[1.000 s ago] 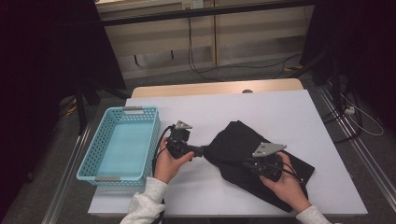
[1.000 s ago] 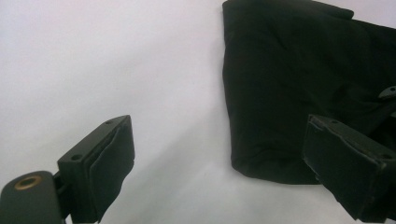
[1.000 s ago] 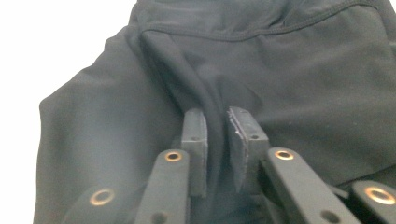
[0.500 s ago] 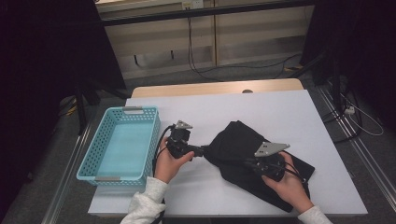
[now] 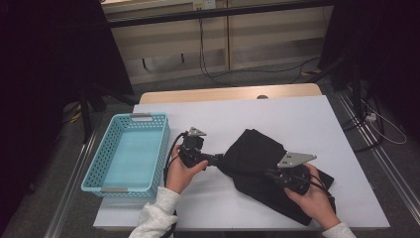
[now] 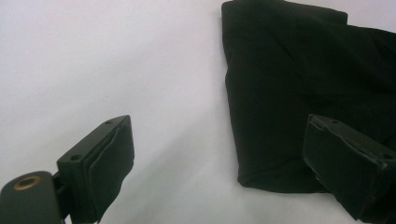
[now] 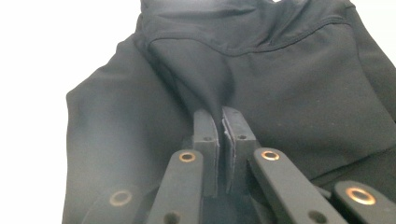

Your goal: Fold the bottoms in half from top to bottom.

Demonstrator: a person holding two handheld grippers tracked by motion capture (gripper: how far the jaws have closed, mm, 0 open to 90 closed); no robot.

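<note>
A black garment point(image 5: 267, 168) lay crumpled on the white table point(image 5: 297, 119), toward the four o'clock part of the tabletop in the high view, one fold reaching out toward nine o'clock. The right gripper point(image 7: 219, 122) sat over the garment's near right part, held in the person's right hand point(image 5: 312, 196). Its jaws had just been closing and stood almost together, pinching a raised ridge of the black cloth between the pads, as the right gripper view showed; the fabric rose in a pleat straight up from the pinch toward twelve o'clock.

The left gripper point(image 6: 224, 154), held in the left hand point(image 5: 181, 171), pointed toward three o'clock in the high view, at the garment's left edge. Its jaws stood wide apart and held nothing: one pad hung over bare table, the other over the corner of the cloth, with the garment's hem lying between them.

At nine o'clock on the table stood a light blue basket point(image 5: 94, 166) with perforated walls, just beside the left hand. Nothing lay inside it.
</note>
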